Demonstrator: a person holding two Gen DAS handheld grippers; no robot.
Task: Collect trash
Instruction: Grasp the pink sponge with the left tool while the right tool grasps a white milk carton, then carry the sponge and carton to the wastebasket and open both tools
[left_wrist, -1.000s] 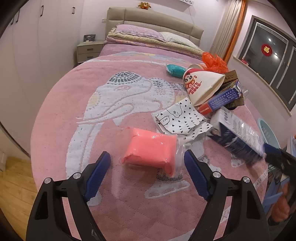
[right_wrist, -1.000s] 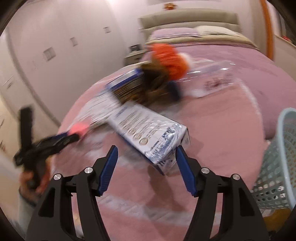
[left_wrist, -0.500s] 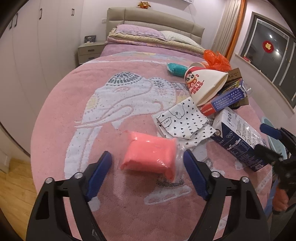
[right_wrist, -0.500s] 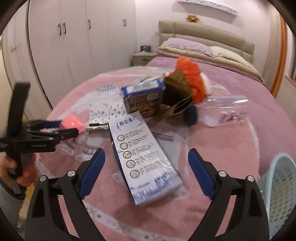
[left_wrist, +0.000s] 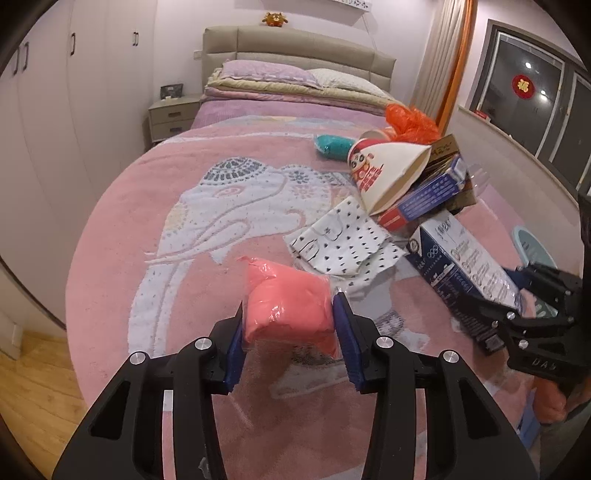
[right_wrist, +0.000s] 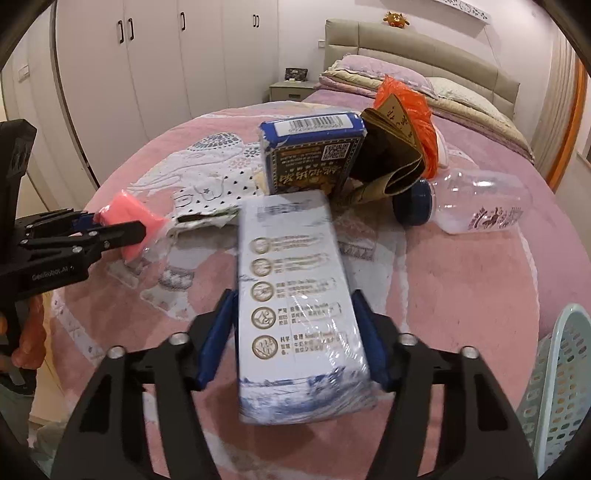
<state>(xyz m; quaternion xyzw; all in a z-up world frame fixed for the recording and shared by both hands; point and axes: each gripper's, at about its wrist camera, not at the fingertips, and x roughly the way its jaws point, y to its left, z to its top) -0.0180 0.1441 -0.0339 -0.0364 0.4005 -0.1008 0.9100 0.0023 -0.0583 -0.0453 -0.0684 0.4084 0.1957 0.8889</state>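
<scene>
Near the bed's (left_wrist: 110, 258) left foot corner: a soft pink packet (left_wrist: 290, 306), film-wrapped, squeezed in the closing left gripper (left_wrist: 288, 321). Further right, toward the foot edge: a long white-and-blue carton (right_wrist: 295, 295), shiny-wrapped, gripped by the closing right gripper (right_wrist: 295, 332).

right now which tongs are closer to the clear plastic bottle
Right. The right tongs are closing around the blue and white carton, with the bottle lying just beyond it. The left tongs are closing on the pink packet, farther away across the bed.
</scene>
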